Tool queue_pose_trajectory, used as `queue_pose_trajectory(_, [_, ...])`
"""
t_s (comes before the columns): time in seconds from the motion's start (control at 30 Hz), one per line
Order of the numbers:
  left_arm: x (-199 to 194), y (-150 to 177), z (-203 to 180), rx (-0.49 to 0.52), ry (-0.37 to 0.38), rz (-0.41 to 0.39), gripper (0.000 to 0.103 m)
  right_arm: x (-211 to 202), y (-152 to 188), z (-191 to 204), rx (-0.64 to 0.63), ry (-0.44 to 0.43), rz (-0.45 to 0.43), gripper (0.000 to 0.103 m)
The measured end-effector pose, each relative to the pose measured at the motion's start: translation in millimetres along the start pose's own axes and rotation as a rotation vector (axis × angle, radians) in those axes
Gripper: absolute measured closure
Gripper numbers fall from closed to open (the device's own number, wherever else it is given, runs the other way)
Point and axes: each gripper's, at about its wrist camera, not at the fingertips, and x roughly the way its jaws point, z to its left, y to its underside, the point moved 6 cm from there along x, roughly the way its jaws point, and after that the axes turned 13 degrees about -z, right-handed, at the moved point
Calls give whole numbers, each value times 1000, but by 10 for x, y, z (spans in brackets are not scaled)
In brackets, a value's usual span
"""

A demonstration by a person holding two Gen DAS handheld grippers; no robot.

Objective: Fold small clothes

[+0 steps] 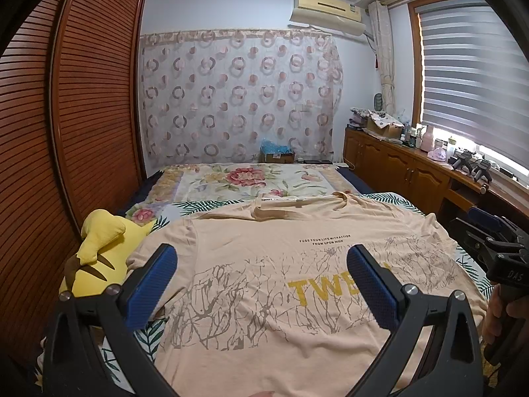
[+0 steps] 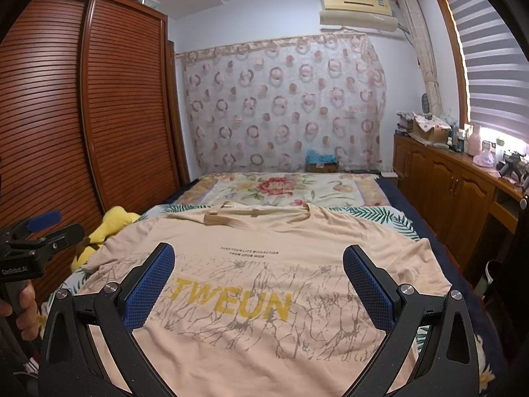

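Hovering above the peach T-shirt (image 1: 264,264), left tongs (image 1: 261,284) and right tongs (image 2: 259,284) gape wide, holding nothing.

T-shirt (image 2: 264,297) flat on bed (image 2: 373,213), collar at far end. Plush toy (image 1: 96,258) just L of shirt, wardrobe (image 1: 82,115) beyond it. Cabinet (image 2: 463,192) along R wall; curtain (image 1: 238,96) behind bed.

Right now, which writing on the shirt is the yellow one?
The big word TWEUN across the middle of the peach shirt is yellow. The two small lines above it, nearer the collar, are black and tiny.
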Motion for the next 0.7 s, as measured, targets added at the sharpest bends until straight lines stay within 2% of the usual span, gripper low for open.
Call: queue_pose_trajectory(0.7, [-29,-75,4,7,-5,-12,0,-4,0,6,1,-1,-2,0])
